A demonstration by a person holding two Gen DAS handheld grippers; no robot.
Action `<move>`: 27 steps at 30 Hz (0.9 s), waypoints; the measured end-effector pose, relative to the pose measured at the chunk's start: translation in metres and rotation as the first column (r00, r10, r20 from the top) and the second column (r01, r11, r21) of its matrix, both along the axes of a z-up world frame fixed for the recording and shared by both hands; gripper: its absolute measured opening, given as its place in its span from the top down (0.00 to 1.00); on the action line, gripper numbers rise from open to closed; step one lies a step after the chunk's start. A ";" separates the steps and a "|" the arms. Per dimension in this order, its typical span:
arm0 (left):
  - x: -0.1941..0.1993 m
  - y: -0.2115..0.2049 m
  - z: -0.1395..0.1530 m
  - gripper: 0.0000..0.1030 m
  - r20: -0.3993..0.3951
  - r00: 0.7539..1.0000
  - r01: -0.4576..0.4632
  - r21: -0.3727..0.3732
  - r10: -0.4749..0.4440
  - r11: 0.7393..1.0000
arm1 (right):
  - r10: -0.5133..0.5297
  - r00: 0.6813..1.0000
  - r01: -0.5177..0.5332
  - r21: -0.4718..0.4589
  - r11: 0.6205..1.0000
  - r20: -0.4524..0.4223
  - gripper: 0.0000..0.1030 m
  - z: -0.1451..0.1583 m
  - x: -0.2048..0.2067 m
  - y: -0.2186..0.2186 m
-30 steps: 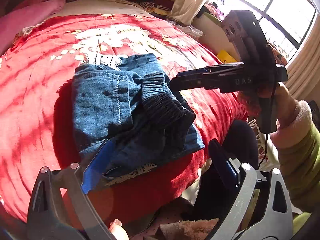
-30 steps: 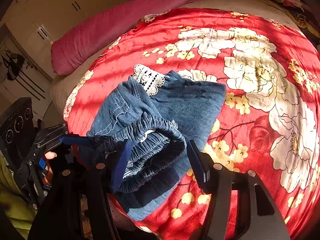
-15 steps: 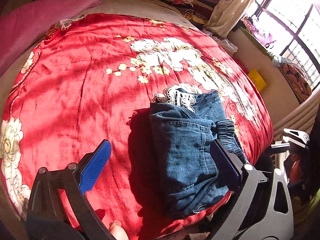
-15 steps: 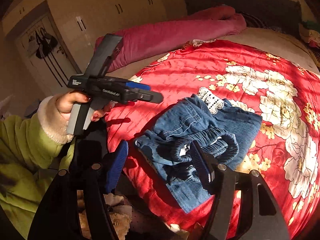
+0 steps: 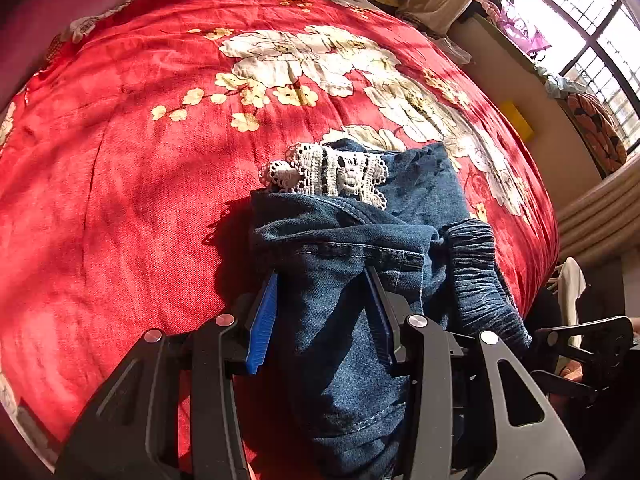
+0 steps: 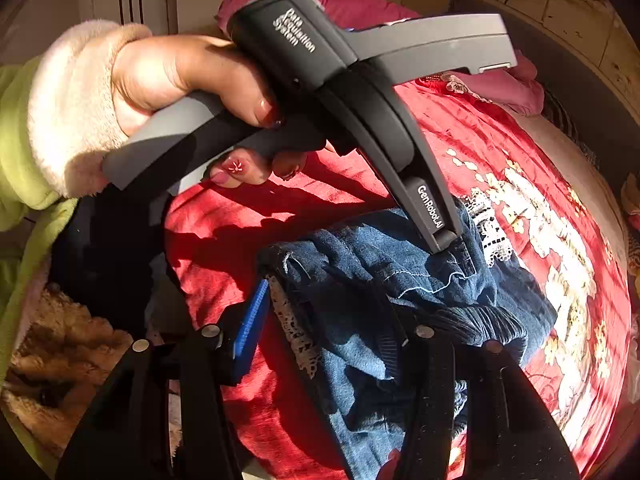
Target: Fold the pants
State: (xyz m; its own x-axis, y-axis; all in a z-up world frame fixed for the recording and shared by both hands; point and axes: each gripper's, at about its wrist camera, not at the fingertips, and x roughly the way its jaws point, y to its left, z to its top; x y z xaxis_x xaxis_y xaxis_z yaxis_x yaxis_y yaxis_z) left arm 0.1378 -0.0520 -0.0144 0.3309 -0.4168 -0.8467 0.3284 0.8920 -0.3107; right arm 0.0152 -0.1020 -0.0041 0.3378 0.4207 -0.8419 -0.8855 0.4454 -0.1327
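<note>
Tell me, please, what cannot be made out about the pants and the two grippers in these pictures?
- Left wrist view: the near end of the pants runs off the bottom edge behind the left gripper.
- Right wrist view: the right gripper has one blue pad; denim covers the other, so its grip is unclear.
- Right wrist view: the left gripper's body hides its jaws.
- Both views: deep shadow hides how many layers are folded.

The pants (image 5: 352, 264) are matt blue denim with white lace trim (image 5: 332, 172) at 12 o'clock, the bedspread (image 5: 140, 140) is faintly glossy red cloth, and the claws' (image 5: 322, 304) bodies are matt black plastic.
</note>
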 end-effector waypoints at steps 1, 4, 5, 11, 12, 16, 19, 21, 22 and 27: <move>0.002 0.000 -0.001 0.67 -0.004 1.000 0.000 -0.001 0.000 1.000 | -0.002 1.000 0.002 -0.001 1.000 -0.022 0.82 -0.004 0.001 -0.001; 0.004 0.000 -0.005 0.67 -0.014 1.000 0.002 -0.008 -0.002 1.000 | 0.010 0.997 -0.008 0.036 0.999 -0.074 0.90 -0.001 -0.001 -0.012; 0.004 0.000 -0.005 0.67 -0.013 1.000 0.003 -0.010 -0.003 1.000 | 0.018 0.996 -0.015 0.045 0.999 -0.083 0.91 0.002 -0.003 -0.017; 0.003 -0.002 -0.006 0.66 -0.002 1.000 0.005 -0.020 -0.005 1.000 | 0.036 0.991 -0.032 0.028 0.999 -0.125 0.97 -0.011 -0.022 -0.038; 0.003 -0.002 -0.006 0.65 -0.001 1.000 0.002 -0.022 -0.002 1.000 | 0.030 0.990 -0.026 0.030 0.999 -0.136 0.96 -0.016 -0.024 -0.039; 0.003 -0.002 -0.007 0.64 0.004 1.000 -0.007 -0.028 0.007 1.000 | -0.007 0.984 0.019 0.068 0.998 -0.176 0.96 -0.030 -0.025 -0.039; 0.006 -0.002 -0.005 0.60 0.027 0.999 -0.019 -0.033 0.020 0.999 | -0.026 0.980 0.045 0.093 0.995 -0.197 0.96 -0.033 -0.024 -0.041; 0.010 -0.002 -0.006 0.57 0.031 0.999 -0.031 -0.045 0.032 0.999 | -0.040 0.976 0.065 0.109 0.992 -0.214 0.96 -0.032 -0.022 -0.043; 0.013 -0.002 -0.006 0.56 0.034 0.999 -0.038 -0.045 0.039 0.998 | -0.048 0.973 0.076 0.116 0.990 -0.227 0.96 -0.032 -0.021 -0.044; 0.024 -0.007 -0.009 0.56 0.062 0.996 -0.062 -0.028 0.064 0.998 | -0.065 0.974 0.091 0.114 0.989 -0.219 0.93 -0.033 -0.024 -0.042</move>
State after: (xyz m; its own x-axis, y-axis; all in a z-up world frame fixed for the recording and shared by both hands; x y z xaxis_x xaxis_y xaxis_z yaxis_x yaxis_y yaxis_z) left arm 0.1615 -0.0592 -0.0235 0.4090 -0.4153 -0.8126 0.2912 0.9033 -0.3151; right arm -0.0089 -0.1435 -0.0368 0.1912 0.5044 -0.8420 -0.8491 0.5154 0.1159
